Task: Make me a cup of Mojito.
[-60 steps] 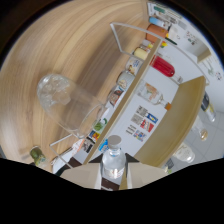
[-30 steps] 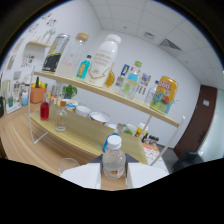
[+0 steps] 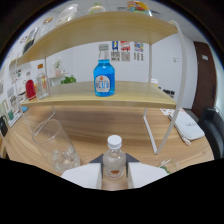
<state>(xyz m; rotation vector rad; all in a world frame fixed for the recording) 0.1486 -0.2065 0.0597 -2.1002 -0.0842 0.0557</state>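
The claw (image 3: 114,172) is closed on a small clear bottle (image 3: 114,161) with a white cap, held upright between its two fingers. Beyond it a blue bottle (image 3: 104,77) stands on the wooden shelf (image 3: 130,95); a clear glass (image 3: 52,142) stands on the tabletop (image 3: 100,125).

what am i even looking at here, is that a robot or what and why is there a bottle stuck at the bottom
No robot: a person carries a hand-held gripper, and the camera rides on it, looking forward along its two pale fingers. The small clear bottle with a white cap sits clamped between them. Ahead is a wooden table with a clear glass holding ice, just beside the fingers. Beyond stands a wooden shelf carrying a blue bottle, a red bottle and some greenery.
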